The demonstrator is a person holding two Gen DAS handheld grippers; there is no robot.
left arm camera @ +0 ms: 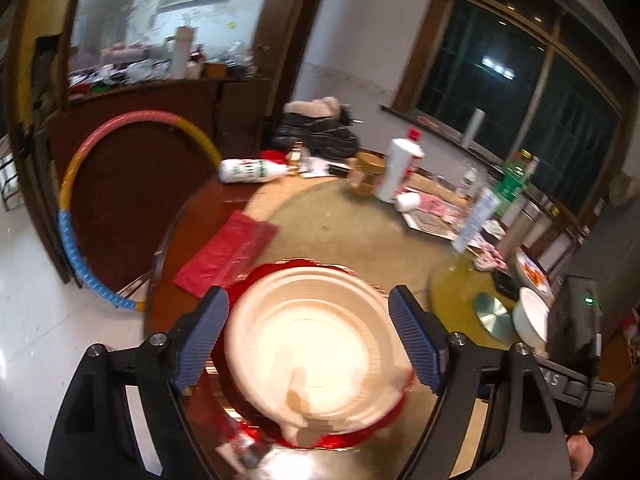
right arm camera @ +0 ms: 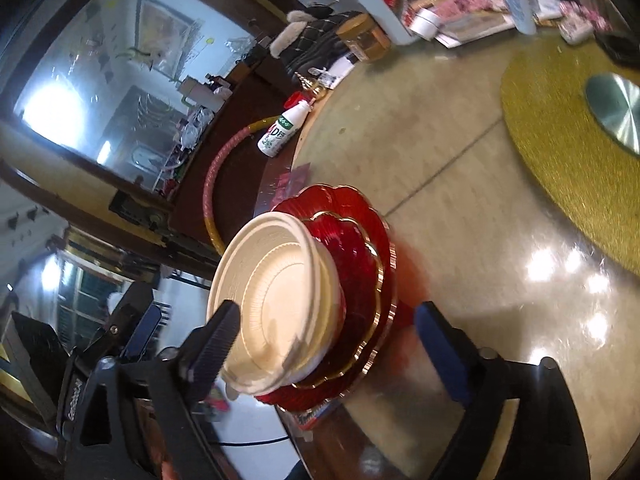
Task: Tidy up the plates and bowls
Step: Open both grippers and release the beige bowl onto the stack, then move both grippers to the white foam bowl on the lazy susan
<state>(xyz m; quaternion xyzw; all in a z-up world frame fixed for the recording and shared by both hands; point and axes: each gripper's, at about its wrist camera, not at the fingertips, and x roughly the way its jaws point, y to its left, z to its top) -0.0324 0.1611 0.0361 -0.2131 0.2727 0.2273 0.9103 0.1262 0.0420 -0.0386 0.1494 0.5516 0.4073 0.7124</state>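
A stack of white disposable bowls (left arm camera: pixel 312 344) sits on stacked red scalloped plates with gold rims (left arm camera: pixel 276 276) at the table's near edge. My left gripper (left arm camera: pixel 308 336) is open, its blue-padded fingers (left arm camera: pixel 204 340) either side of the bowls, not touching. In the right wrist view the same bowls (right arm camera: pixel 276 304) rest on the red plates (right arm camera: pixel 356 248). My right gripper (right arm camera: pixel 332 344) is open around the stack's near side. Another white bowl (left arm camera: pixel 530 318) and a patterned plate (left arm camera: pixel 532 272) sit at the far right.
A round table with a glass top (right arm camera: pixel 460 184) holds a gold turntable (right arm camera: pixel 560 152), bottles (left arm camera: pixel 398 170), a lying white bottle (left arm camera: pixel 252 170), a jar (left arm camera: pixel 366 174), a red bag (left arm camera: pixel 224 256) and papers. A hula hoop (left arm camera: pixel 80 216) leans at left.
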